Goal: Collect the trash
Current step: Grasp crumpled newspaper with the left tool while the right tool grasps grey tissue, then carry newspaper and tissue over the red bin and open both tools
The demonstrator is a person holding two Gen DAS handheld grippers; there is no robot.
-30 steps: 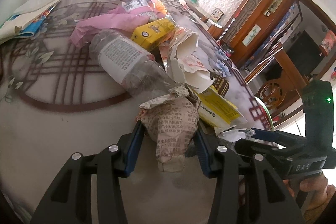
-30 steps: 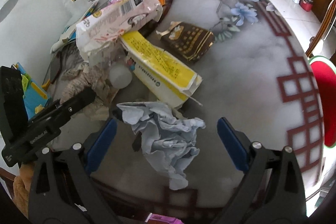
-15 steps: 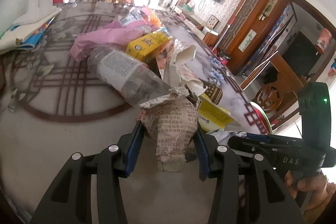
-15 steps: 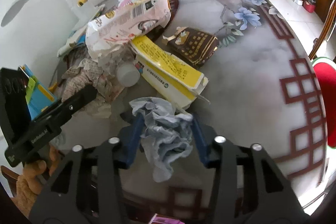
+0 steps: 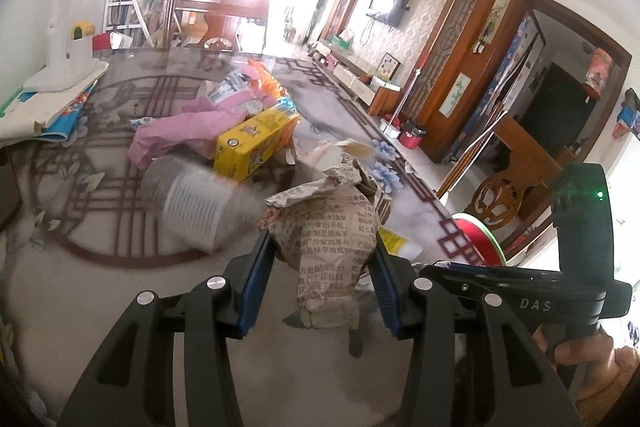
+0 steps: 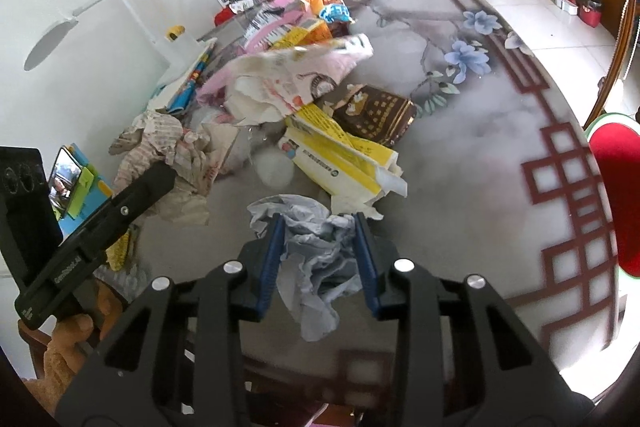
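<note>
Both pairs of jaws are clamped on paper, and we start with the left gripper [image 5: 320, 267]: its blue pads press either side of a crumpled newspaper wad [image 5: 326, 239], which stands between them with its lower end hanging past the pads. Our right gripper [image 6: 318, 255] has just been closing, and its jaws now pinch a crumpled blue-grey tissue [image 6: 316, 259], a loose tail of it drooping toward 6 o'clock.

From the left wrist view we see, at 10 o'clock of the wad, a clear plastic bottle [image 5: 196, 203] lying on its side, blurred. Beyond it at 11 o'clock sits a yellow carton [image 5: 252, 143], and a pink plastic bag [image 5: 180, 131] lies to the carton's 9 o'clock. At 3 o'clock the right gripper's black body crosses the frame, held by a hand [image 5: 580, 351].

From the right wrist view we find, at 1 o'clock of the tissue, a flattened yellow-and-white box [image 6: 340, 151], with a brown patterned packet [image 6: 376, 115] just beyond it. A pink printed bag [image 6: 296, 75] lies over the heap at 12 o'clock. All of it rests on the grey patterned table [image 6: 480, 167]. At 9 o'clock we see the left gripper's body and the hand [image 6: 76, 331] that holds it
</note>
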